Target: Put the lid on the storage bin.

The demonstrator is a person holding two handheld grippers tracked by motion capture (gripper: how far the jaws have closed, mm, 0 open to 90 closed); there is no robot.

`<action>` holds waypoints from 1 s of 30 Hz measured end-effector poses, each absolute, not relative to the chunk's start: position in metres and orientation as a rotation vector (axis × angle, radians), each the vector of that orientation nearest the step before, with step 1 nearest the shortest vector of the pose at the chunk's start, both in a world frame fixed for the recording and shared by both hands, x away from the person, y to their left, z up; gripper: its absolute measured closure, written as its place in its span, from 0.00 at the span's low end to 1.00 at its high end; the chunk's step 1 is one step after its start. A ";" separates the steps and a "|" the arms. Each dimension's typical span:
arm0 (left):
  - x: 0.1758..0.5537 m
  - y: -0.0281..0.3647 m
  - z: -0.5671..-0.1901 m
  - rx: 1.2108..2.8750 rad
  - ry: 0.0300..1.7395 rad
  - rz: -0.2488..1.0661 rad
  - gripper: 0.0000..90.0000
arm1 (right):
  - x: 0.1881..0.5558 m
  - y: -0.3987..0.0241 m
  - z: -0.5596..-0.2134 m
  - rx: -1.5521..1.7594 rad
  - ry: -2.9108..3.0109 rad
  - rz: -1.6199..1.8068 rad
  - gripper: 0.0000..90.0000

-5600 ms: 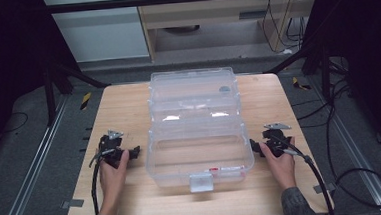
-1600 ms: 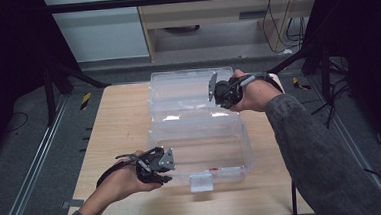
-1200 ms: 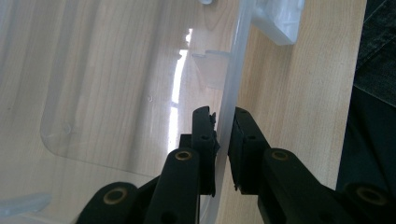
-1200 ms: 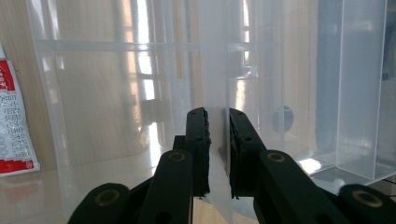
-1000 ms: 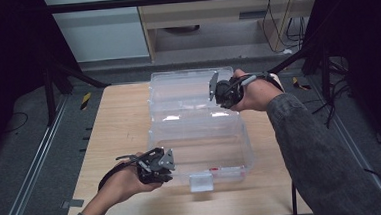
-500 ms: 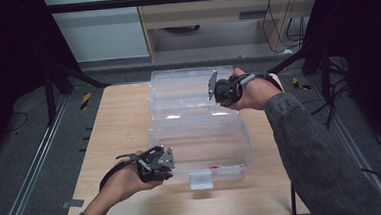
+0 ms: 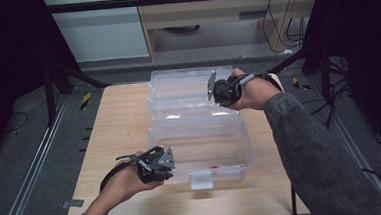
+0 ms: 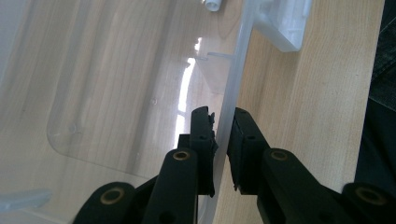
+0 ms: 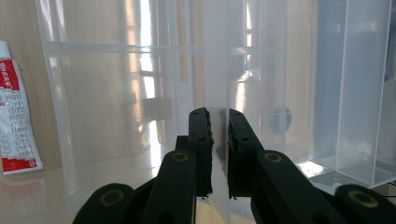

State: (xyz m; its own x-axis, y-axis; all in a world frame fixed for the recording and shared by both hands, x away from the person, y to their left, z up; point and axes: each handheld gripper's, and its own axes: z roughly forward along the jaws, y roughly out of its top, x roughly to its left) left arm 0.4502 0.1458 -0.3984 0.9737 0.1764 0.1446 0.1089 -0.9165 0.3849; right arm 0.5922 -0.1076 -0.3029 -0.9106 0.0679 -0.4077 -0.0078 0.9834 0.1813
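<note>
Box: a large clear plastic storage box (image 7: 201, 147) sits in the middle of the light wooden table (image 7: 114, 117), its hinged clear lid (image 7: 187, 87) thrown back toward the far side, so the inside is open.
Left gripper: the left gripper (image 8: 223, 135) is at the box's near-left corner, jaws closed on the thin clear rim (image 8: 231, 93), one jaw inside the wall and one outside. Judged purpose: pinning the base down.
Right gripper: the right gripper (image 9: 218, 140) reaches to the far right, jaws pinched on an upright clear panel edge of the lid. Likely it takes the lid's free edge to swing it.
Latch: the white clasp tab (image 7: 201, 179) on the near wall hangs unfastened.
Label: a red-and-white printed sticker (image 9: 14, 116) shows through the plastic.
Spread: hands at opposite corners, which suits steadying one half while turning the other.
</note>
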 end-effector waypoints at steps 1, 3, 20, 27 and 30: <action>0.450 0.145 -0.398 2.742 0.200 0.255 0.89 | 0.592 -0.107 -0.302 0.036 2.707 0.257 0.92; 0.449 0.145 -0.399 2.738 0.201 0.270 0.89 | 0.591 -0.107 -0.302 0.039 2.710 0.255 0.92; 0.443 0.141 -0.400 2.743 0.234 0.372 0.87 | 0.573 -0.104 -0.292 0.022 2.731 0.273 0.96; 0.443 0.139 -0.401 2.744 0.273 0.375 0.86 | 0.555 -0.106 -0.289 -0.032 2.718 0.298 0.96; 0.443 0.139 -0.401 2.744 0.275 0.381 0.86 | 0.550 -0.108 -0.289 -0.045 2.712 0.312 0.96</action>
